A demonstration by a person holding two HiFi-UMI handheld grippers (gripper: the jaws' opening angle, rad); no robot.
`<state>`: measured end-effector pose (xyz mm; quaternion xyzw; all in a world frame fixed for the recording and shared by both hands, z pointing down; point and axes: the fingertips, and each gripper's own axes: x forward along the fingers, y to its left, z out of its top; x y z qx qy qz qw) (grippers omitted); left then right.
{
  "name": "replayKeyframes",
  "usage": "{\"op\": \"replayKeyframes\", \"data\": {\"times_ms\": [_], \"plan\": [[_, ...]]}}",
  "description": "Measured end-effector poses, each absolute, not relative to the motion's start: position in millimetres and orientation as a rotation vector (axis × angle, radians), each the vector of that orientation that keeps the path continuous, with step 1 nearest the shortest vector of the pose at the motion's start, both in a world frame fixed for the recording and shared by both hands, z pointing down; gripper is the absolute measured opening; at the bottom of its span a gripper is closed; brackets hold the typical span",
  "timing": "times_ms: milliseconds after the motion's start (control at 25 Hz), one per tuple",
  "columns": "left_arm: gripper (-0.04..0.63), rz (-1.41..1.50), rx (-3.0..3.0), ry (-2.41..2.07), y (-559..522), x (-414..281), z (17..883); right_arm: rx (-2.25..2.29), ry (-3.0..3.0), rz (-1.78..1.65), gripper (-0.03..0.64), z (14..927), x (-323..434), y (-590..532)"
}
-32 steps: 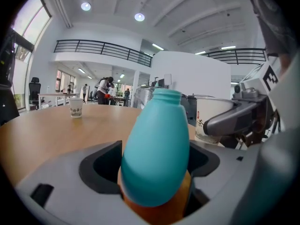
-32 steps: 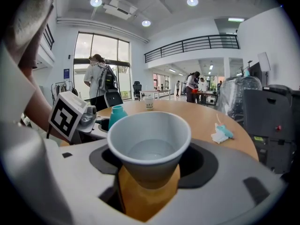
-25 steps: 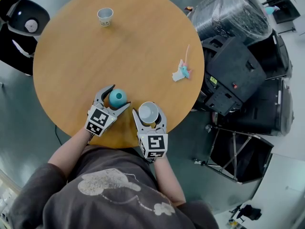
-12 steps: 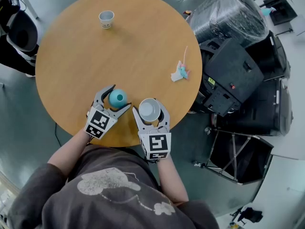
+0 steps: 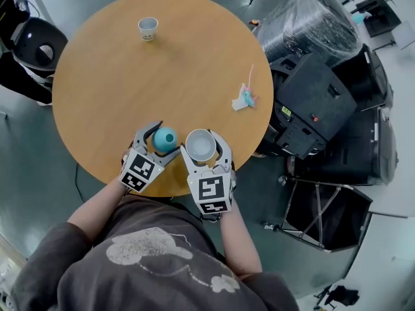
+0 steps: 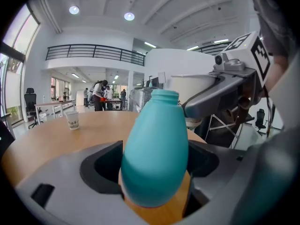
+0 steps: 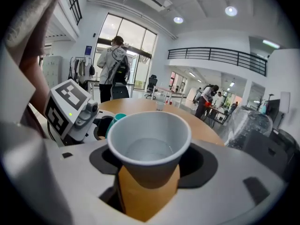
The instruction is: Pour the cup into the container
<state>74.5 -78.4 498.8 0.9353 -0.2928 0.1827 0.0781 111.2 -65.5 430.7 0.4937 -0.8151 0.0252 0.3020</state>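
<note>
Holding both vessels at near edge of table [image 5: 97,96], side by side.
- right gripper [image 5: 201,146]: clamped on paper cup [image 7: 149,146], upright, water inside.
- left gripper [image 5: 163,139]: clamped round belly of teal bottle [image 6: 154,149], long axis vertical, narrow mouth up.
- key relation: bottle mouth just left of cup, slightly below cup rim, apart.
- judgement: pour needs cup tipped leftward over mouth; opening small, spill likely if off-centre.
- spare cup [image 5: 148,28] at far edge, well apart.

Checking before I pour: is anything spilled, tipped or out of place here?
Nothing spilled. The cup in the right hand-held gripper and the teal bottle in the left hand-held gripper look upright. Only a crumpled scrap near the table's right edge looks stray.
</note>
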Motion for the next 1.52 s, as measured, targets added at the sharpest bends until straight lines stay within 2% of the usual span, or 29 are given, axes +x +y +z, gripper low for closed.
{"op": "replayKeyframes", "data": {"times_ms": [480, 1520], "plan": [[0.397, 0.503, 2.814, -0.83, -65, 85, 498, 1.105, -2.005, -0.191, 0.302, 431, 104, -62], [0.397, 0.542, 2.807, -0.786, -67, 94, 503, 0.848, -1.684, -0.482, 0.301, 432, 107, -78]]}}
